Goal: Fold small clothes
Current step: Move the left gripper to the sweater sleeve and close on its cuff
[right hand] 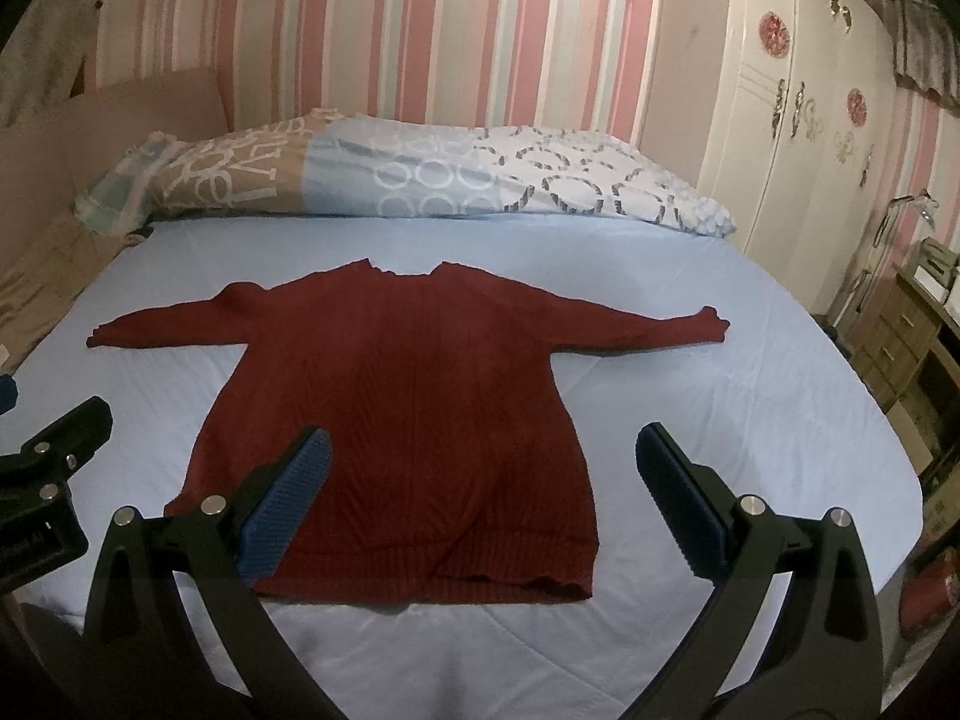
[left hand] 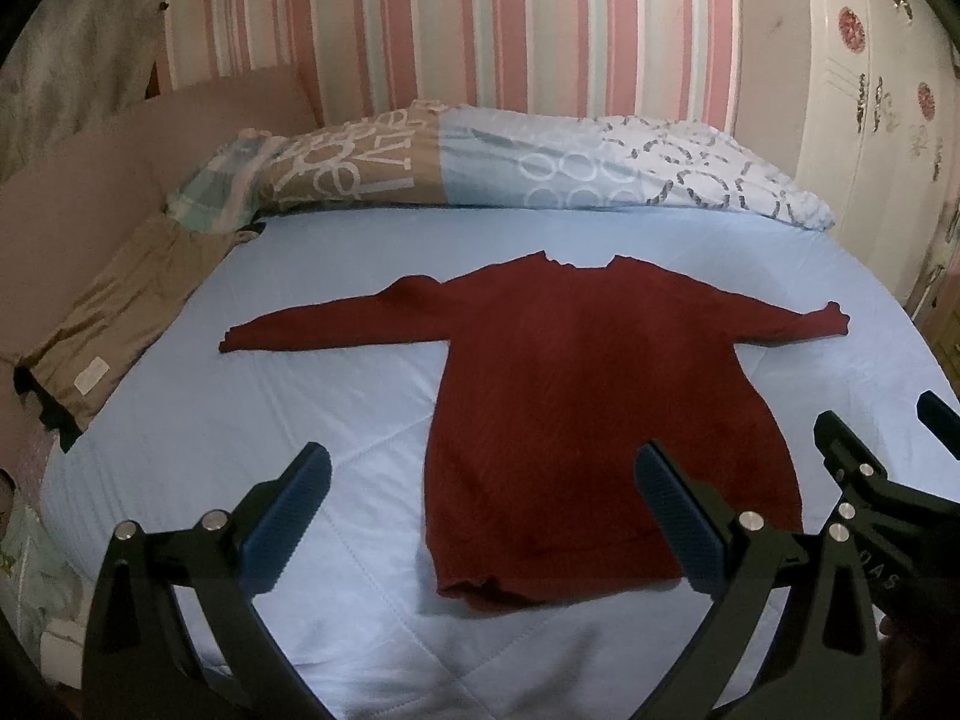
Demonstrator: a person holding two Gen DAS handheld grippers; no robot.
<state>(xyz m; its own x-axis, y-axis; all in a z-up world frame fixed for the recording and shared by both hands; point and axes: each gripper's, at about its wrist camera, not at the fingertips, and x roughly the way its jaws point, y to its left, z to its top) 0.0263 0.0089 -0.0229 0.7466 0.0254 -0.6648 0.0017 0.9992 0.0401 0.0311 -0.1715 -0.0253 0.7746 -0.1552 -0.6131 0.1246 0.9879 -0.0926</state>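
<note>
A dark red knit sweater [left hand: 576, 396] [right hand: 414, 396] lies flat on the light blue bed sheet [left hand: 300, 396] [right hand: 720, 420], both sleeves spread sideways, collar toward the pillows and hem toward me. My left gripper [left hand: 483, 480] hovers open above the sweater's lower left part, its blue pads wide apart and holding nothing. My right gripper [right hand: 483, 474] is open too, above the lower right part of the sweater near the hem. Each gripper's black frame shows at the edge of the other wrist view.
Patterned pillows [left hand: 480, 162] [right hand: 390, 174] line the head of the bed under a striped wall. A brown folded cloth [left hand: 120, 324] lies at the bed's left edge. A white wardrobe [right hand: 810, 120] and a wooden drawer unit [right hand: 900, 336] stand to the right.
</note>
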